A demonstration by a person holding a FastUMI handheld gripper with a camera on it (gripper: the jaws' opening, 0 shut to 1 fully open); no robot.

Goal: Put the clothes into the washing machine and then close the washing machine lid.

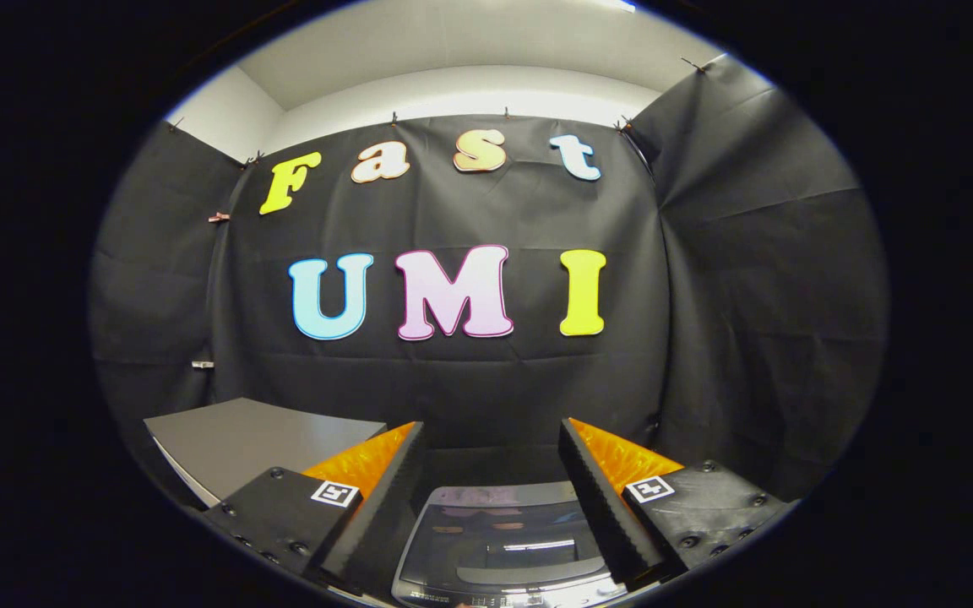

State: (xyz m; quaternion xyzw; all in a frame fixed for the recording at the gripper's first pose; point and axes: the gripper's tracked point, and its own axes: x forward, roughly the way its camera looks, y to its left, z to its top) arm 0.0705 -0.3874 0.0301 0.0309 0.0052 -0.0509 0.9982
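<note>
- And here's the gripper (pixel 491 439), bottom of the frame, its two fingers spread wide with a clear gap between them, nothing grasped, pointing at the black cloth wall (pixel 470 380).
- Left finger (pixel 377 507) and right finger (pixel 600 507) both show dark ridged pads on their inner faces and orange backing on the outer sides (each carries a small square black-and-white marker on its base).
- Down in the gap, low centre of the frame, sits the washing machine (pixel 503 549): its glossy lid is down and flat, mirroring the room lights, with a strip of panel along its near edge at the very bottom.
- The machine lies below and between the fingers; neither finger touches it.
- Lower left, beside the left finger, a grey flat surface (pixel 258 439) with a pale edge stands near the machine, in front of the cloth.
- Upper part of the frame: a white ceiling (pixel 453 51) above the cloth, which is clipped along its top edge.
- Clothes: I can't pick any out through that reflective lid.
</note>
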